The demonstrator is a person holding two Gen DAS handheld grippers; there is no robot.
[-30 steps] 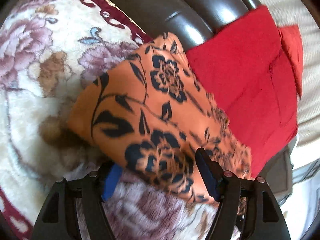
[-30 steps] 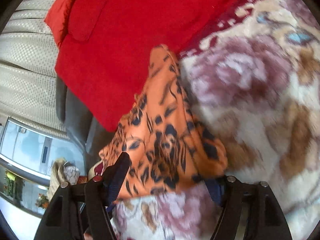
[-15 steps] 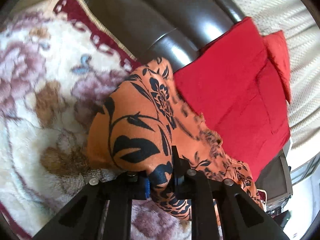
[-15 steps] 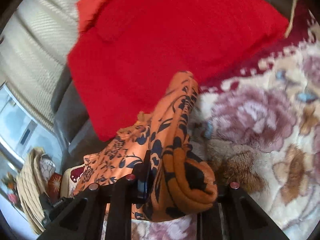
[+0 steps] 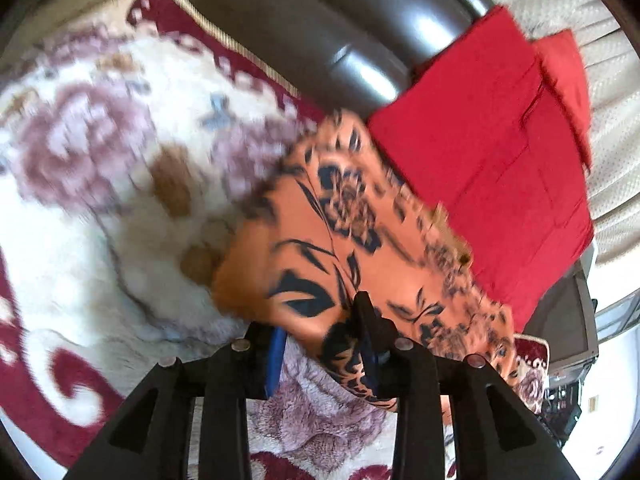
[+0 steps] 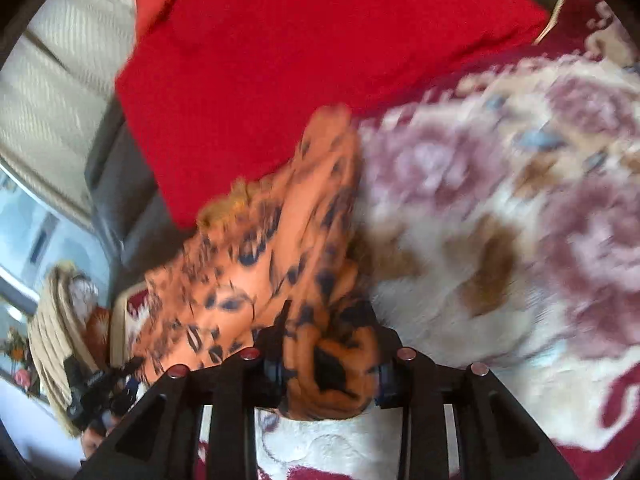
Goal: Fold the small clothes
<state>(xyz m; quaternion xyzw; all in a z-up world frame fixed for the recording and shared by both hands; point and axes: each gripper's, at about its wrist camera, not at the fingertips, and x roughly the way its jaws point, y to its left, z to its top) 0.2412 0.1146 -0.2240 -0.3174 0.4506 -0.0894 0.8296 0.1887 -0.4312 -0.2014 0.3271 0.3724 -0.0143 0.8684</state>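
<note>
Blanket (image 5: 80,216) lying beneath both grippers, orange floral garment (image 5: 344,232) being lifted by its near edge.
Left gripper (image 5: 320,344) and right gripper (image 6: 328,368) are easing apart yet pinching bunched cloth; next, carrying it forward toward the red cushion (image 5: 500,168) demands matched hands.

We see our right gripper (image 6: 326,364) low in the view, its jaws opening with a thick bunched fold of the orange cloth with a black flower print (image 6: 276,252) filling the gap between them. From there the cloth trails away up and to the left. It lies on a plush cream blanket with mauve roses and a dark red border (image 6: 500,208). Beyond it, at the far side, sits a flat red fabric piece (image 6: 304,52), blurred.
</note>
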